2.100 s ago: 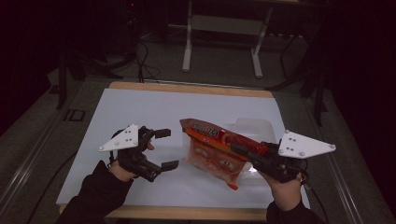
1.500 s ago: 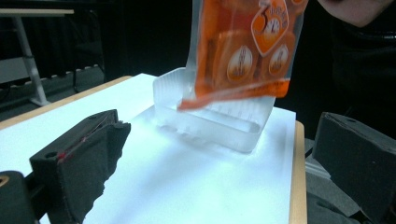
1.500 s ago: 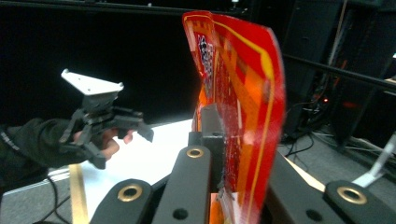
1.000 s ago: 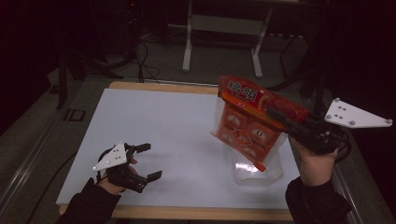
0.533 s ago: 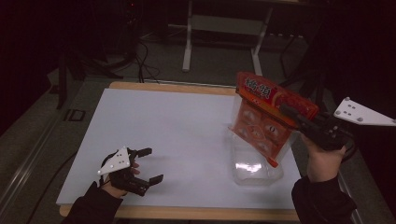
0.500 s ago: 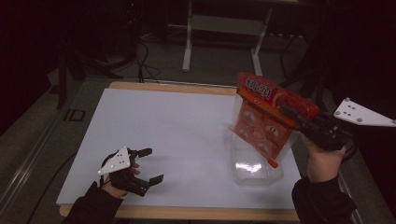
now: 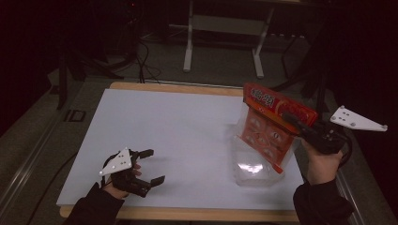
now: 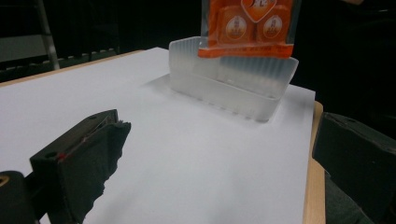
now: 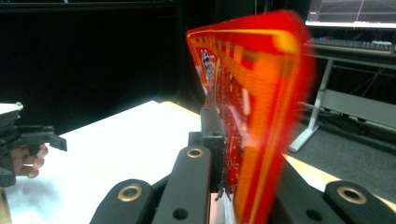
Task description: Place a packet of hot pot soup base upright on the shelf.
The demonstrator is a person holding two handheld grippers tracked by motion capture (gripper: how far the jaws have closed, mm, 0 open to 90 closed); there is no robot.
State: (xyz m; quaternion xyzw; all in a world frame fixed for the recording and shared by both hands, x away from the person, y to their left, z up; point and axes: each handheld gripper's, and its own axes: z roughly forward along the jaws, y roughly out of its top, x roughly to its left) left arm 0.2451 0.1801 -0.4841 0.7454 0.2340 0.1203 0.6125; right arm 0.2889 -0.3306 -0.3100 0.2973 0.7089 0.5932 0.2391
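The right claw (image 7: 300, 125) pinches the orange snack bag (image 7: 270, 126) above the clear tray (image 7: 253, 168) near the table's right edge; lower it straight, I'd say. The left claw (image 7: 149, 165) sits wide, empty.

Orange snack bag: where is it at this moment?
In the high view the orange snack bag hangs on the right side of the table, clamped in the right gripper, with its lower end just above the clear plastic tray near the table's right edge.

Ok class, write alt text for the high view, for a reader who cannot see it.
The right gripper holds an orange snack packet upright over a clear plastic tray on a white table. The left gripper rests open near the table's front left edge, holding nothing.
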